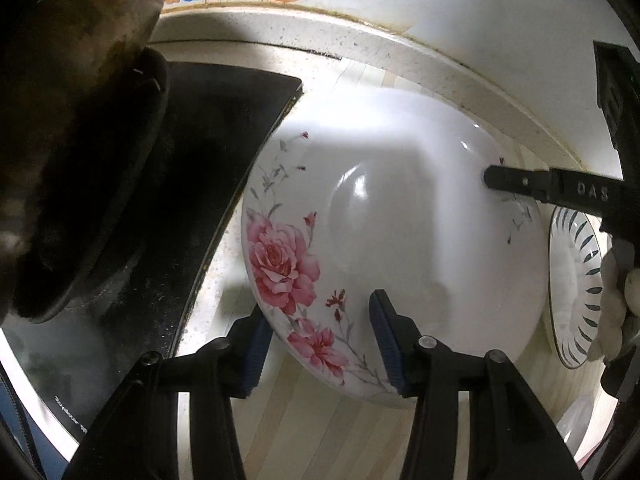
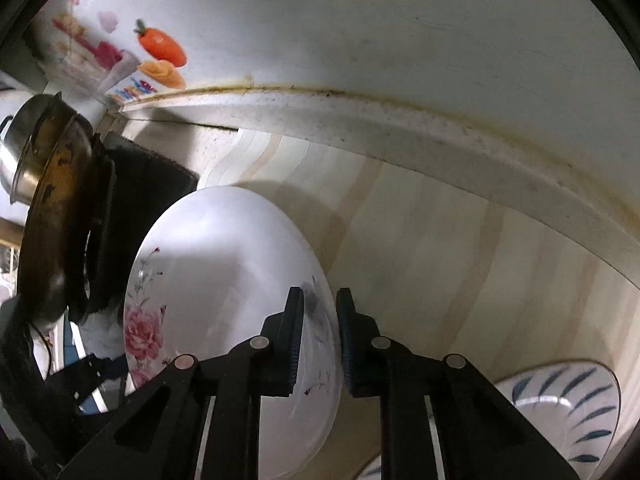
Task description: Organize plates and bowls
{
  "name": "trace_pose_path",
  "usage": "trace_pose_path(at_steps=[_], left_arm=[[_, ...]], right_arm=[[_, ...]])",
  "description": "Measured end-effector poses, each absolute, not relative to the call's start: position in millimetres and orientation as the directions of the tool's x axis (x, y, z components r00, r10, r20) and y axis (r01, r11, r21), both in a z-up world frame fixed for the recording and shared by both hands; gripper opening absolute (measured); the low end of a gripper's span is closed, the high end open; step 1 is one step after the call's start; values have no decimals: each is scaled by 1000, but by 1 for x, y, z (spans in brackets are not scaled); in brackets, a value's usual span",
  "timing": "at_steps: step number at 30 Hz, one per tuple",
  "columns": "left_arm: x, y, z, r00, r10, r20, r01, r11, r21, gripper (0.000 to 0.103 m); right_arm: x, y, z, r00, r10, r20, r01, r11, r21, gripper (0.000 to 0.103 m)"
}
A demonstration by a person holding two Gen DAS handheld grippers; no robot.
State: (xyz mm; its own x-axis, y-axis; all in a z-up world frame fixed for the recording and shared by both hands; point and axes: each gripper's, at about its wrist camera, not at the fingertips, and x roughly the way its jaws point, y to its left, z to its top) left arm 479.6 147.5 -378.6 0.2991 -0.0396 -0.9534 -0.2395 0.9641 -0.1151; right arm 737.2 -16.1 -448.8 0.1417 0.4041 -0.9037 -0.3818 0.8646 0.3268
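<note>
A large white bowl with pink roses (image 1: 384,240) rests on the pale wooden counter; it also shows in the right wrist view (image 2: 224,280). My left gripper (image 1: 320,344) has its fingers either side of the bowl's near rim, one outside and one inside, with a wide gap, so it is open. My right gripper (image 2: 318,340) straddles the opposite rim, jaws close around it, gripping the bowl. The right gripper's finger (image 1: 532,186) shows in the left wrist view on the far rim. A white plate with blue leaf marks (image 2: 560,412) lies at the right, also in the left wrist view (image 1: 576,284).
A black stove top (image 1: 208,184) with a dark, blackened wok (image 1: 72,140) lies to the left. A steel pot (image 2: 24,152) stands behind the wok. A white backsplash ledge (image 2: 400,128) and wall with food stickers (image 2: 160,48) run along the back.
</note>
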Motion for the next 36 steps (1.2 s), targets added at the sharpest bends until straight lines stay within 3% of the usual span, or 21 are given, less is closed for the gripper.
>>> trace_pose_path(at_steps=[8, 24, 36], left_arm=[[464, 140, -356, 328, -52, -943, -201, 972, -123, 46], [421, 43, -267, 399, -73, -914, -51, 994, -102, 46], [377, -41, -263, 372, -130, -919, 62, 991, -115, 46]], right_arm=[[709, -42, -428, 168, 411, -896, -382, 865, 325, 19], [599, -137, -354, 269, 455, -849, -320, 873, 367, 19], [481, -247, -341, 310, 463, -830, -216, 885, 413, 19]])
